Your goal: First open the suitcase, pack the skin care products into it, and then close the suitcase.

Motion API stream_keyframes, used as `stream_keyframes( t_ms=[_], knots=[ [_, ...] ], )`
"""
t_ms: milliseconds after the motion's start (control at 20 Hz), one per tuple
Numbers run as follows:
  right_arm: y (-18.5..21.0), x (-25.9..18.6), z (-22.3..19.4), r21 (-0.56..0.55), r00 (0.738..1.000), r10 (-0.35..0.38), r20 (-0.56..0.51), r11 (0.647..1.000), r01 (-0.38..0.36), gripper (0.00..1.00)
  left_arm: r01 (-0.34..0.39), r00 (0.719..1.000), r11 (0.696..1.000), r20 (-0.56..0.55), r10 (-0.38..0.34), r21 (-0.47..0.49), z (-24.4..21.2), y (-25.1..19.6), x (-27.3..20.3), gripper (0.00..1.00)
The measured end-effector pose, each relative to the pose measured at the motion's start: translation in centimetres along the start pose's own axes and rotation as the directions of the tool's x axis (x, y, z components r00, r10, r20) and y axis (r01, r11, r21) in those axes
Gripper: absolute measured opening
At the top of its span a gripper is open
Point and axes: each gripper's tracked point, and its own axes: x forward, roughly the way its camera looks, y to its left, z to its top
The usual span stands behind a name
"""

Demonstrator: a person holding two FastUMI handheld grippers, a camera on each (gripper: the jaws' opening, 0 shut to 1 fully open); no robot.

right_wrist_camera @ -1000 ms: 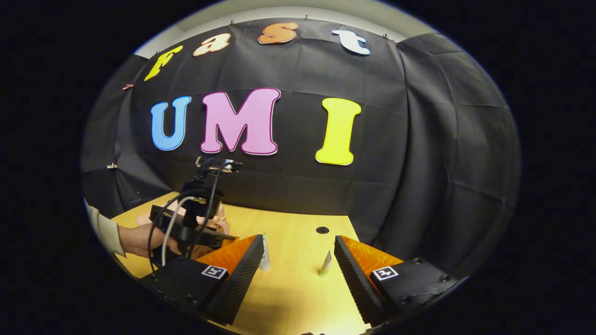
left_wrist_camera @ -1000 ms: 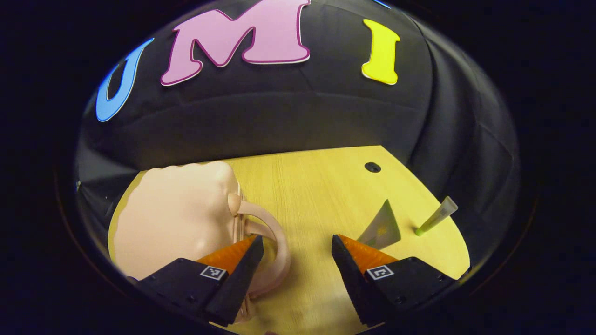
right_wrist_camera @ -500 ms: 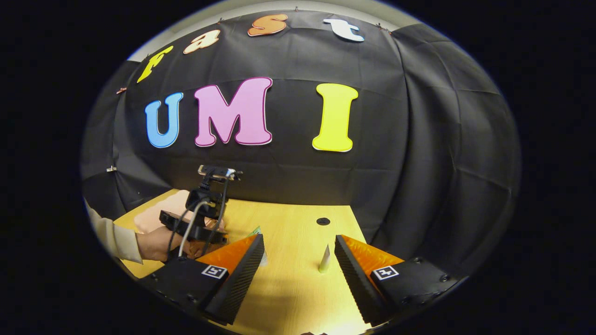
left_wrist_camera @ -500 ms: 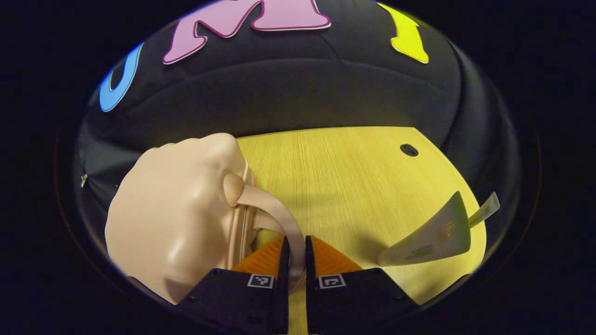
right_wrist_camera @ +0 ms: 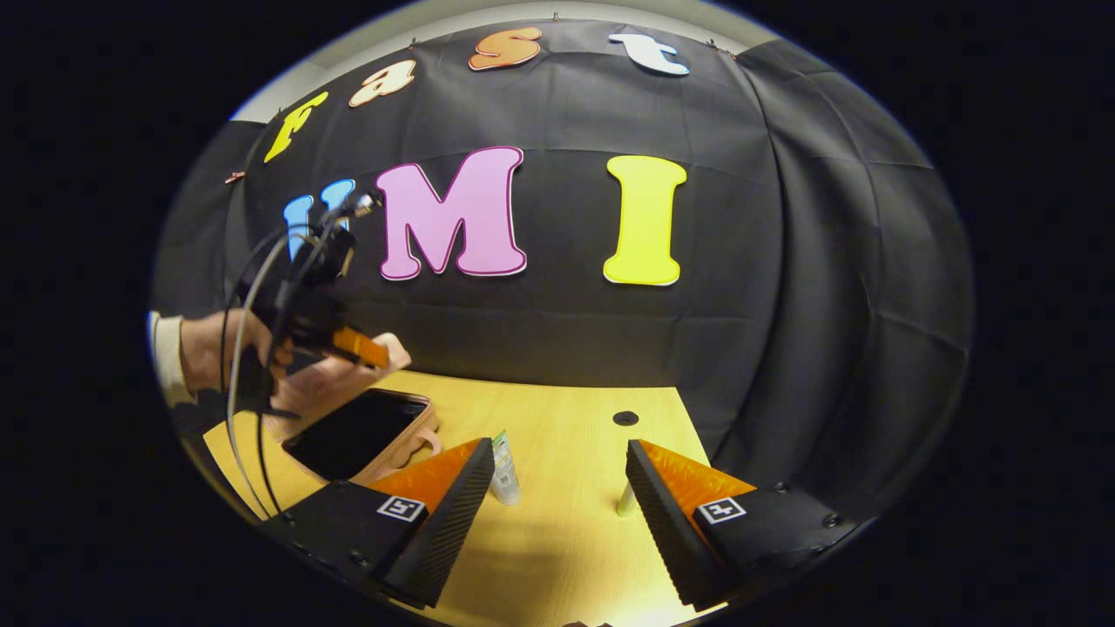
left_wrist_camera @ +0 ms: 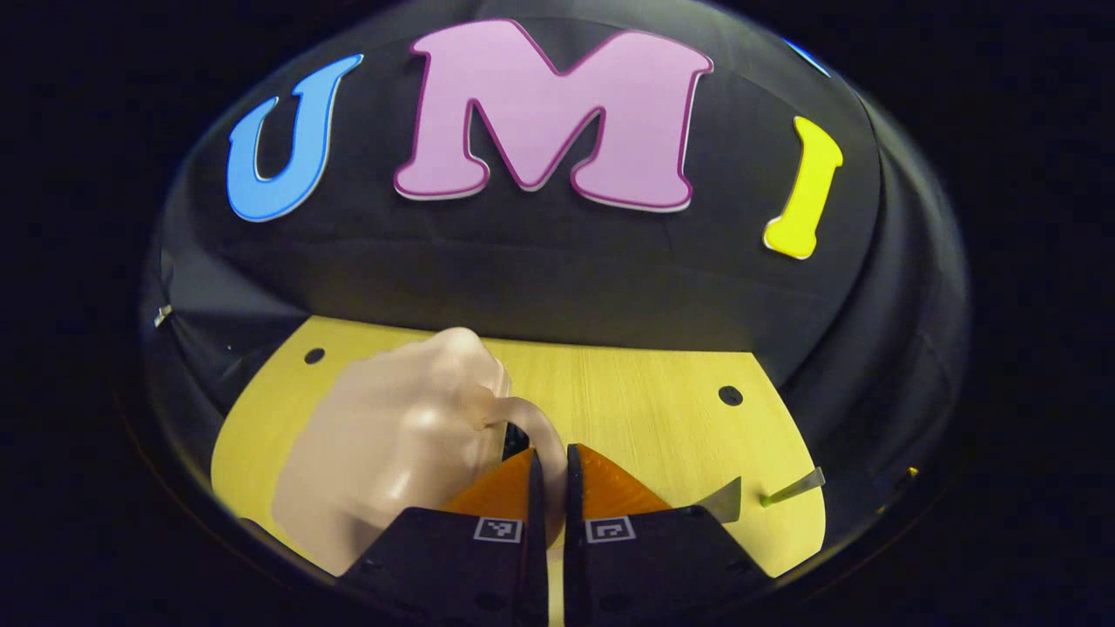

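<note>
Suitcase: a small, smooth, glossy pale-pink hard shell suitcase (right_wrist_camera: pixel 348 427) with rounded corners sits on the left part of the table; in the right gripper view its lid (right_wrist_camera: pixel 335 379) is raised at a slant and the dark inside of the lower half shows.
Handle: a curved pink loop handle (left_wrist_camera: pixel 531 427) on the lid's edge, seen up close in the left gripper view.
Table: a yellow wood-grain table (right_wrist_camera: pixel 557 540) with small round dark holes.
Skin care products: a flat-ended squeeze tube (right_wrist_camera: pixel 503 466) stands on its cap just right of the suitcase; a thin pale tube (right_wrist_camera: pixel 624 498) stands farther right, well apart from the case. In the left gripper view both show at the right edge, small and blurred.
Left gripper: the left gripper (left_wrist_camera: pixel 549 488) has its fingers drawn nearly together, pinching the handle between them; in the right gripper view it is up off the table, held by a hand (right_wrist_camera: pixel 213 348) in a light sleeve, with cables hanging from it.
Right gripper: the right gripper (right_wrist_camera: pixel 553 488) hovers over the table with its fingers spread wide, holding and touching nothing; the two tubes stand beyond its tips.
Change: half a second ago the lid lay shut and the left gripper was low at the table; now both are lifted and the case is open. The right gripper has barely moved.
</note>
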Motion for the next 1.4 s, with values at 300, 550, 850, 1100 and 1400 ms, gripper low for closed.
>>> stream_keyframes(
  t_ms=[300, 550, 850, 1100, 1400],
  knots=[
    [1.6, 1.1, 0.5, 0.012, 1.000, 0.004, -0.011, 1.000, -0.004, 0.96, -0.167, 0.980, 0.986, 0.112, 0.164, 0.011, 7.0, 16.8, -4.4, 0.12],
    [3.9, 1.8, -1.4, 0.076, 0.995, -0.007, -0.095, 0.997, 0.014, 0.96, -0.301, 0.941, 0.952, 0.143, 0.306, -0.055, 7.5, 32.0, -4.7, 0.11],
    [5.5, 3.2, -2.7, 0.027, 0.990, -0.095, -0.104, 0.995, 0.098, 0.97, -0.339, 0.939, 0.939, 0.044, 0.341, -0.048, 0.8, 44.9, 1.6, 0.11],
    [6.2, 4.4, -3.9, -0.003, 0.979, -0.168, -0.112, 0.986, 0.169, 0.98, -0.305, 0.952, 0.930, -0.091, 0.292, -0.205, -7.8, 50.5, 7.4, 0.11],
    [6.5, 4.2, -5.2, -0.022, 0.972, -0.195, -0.128, 0.981, 0.194, 0.98, -0.385, 0.922, 0.894, -0.128, 0.365, -0.230, -11.3, 55.2, 7.7, 0.33]
  ],
)
